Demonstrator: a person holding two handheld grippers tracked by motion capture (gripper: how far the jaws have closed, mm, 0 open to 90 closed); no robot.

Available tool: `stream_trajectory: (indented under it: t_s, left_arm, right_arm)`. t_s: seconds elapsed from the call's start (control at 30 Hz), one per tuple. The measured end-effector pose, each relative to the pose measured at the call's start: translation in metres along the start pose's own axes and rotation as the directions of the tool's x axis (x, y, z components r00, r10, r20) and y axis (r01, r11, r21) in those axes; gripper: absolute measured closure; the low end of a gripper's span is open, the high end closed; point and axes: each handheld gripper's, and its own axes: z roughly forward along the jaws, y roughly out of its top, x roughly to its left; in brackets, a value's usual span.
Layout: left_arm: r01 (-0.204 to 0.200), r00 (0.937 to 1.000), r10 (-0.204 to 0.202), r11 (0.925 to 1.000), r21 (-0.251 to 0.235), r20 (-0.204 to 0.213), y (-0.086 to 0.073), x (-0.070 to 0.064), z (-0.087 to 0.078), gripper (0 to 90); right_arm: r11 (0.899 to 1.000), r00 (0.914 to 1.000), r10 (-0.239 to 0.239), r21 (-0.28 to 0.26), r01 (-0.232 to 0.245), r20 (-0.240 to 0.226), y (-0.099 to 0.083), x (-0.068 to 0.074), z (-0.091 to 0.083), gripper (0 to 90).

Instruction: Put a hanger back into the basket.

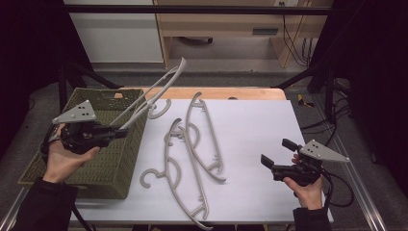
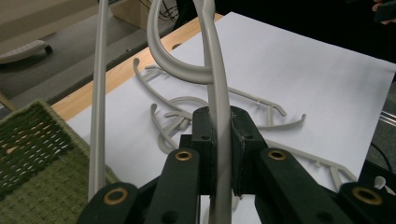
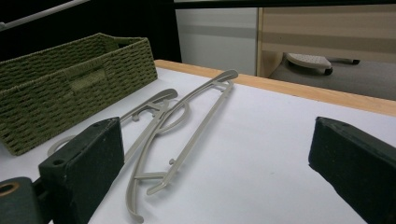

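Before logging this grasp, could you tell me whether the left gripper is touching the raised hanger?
Touching: the left gripper view shows the left gripper clamping the hanger between both pads.

The hanger (image 2: 218,116) pinched between the left gripper's (image 1: 121,132) black fingers (image 2: 205,140) is plain pale grey, with no pattern. Brass-coloured rivets (image 2: 183,155) dot the black links just behind those fingers. Below and beside them sits the basket (image 1: 101,159), olive green in a woven pattern. The two hangers (image 1: 192,149) lying ahead of the right gripper's (image 1: 276,151) black fingers (image 3: 84,168) share the same pale grey. They rest on a white sheet (image 1: 250,130), past which runs a light-wood table edge (image 1: 216,93). Each gripper carries a grey plate (image 1: 322,150) behind the fingers.
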Motion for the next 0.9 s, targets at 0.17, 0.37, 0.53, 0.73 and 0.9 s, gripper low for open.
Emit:
stream_trajectory:
  t_s: [0.17, 0.37, 0.53, 0.73, 0.9]
  left_arm:
    - [0.009, 0.9994, -0.009, 0.9999, 0.011, -0.033, -0.009, 0.011, -0.011, 82.1]
    - [0.021, 0.9979, -0.021, 0.9997, 0.009, -0.061, -0.028, 0.028, -0.026, 82.1]
    - [0.049, 0.9948, -0.046, 0.9985, 0.025, -0.090, -0.048, 0.045, -0.039, 82.1]
    - [0.069, 0.9916, -0.065, 0.9971, 0.033, -0.112, -0.065, 0.056, -0.051, 82.1]
    - [0.086, 0.9884, -0.077, 0.9942, 0.065, -0.131, -0.083, 0.066, -0.057, 82.1]
  right_arm:
    - [1.000, 1.0000, 0.003, 0.001, -0.003, 0.002, -0.001, 0.000, 0.001, 3.5]
    - [1.000, 1.0000, 0.000, 0.004, 0.000, 0.002, -0.001, 0.000, 0.002, 3.5]
    - [1.000, 1.0000, -0.001, 0.008, 0.001, 0.005, -0.001, 0.000, 0.002, 3.5]
    - [1.000, 1.0000, 0.001, 0.007, -0.001, 0.007, -0.001, -0.001, 0.002, 3.5]
    - [1.000, 1.0000, 0.003, 0.004, -0.003, 0.006, -0.001, -0.001, 0.001, 3.5]
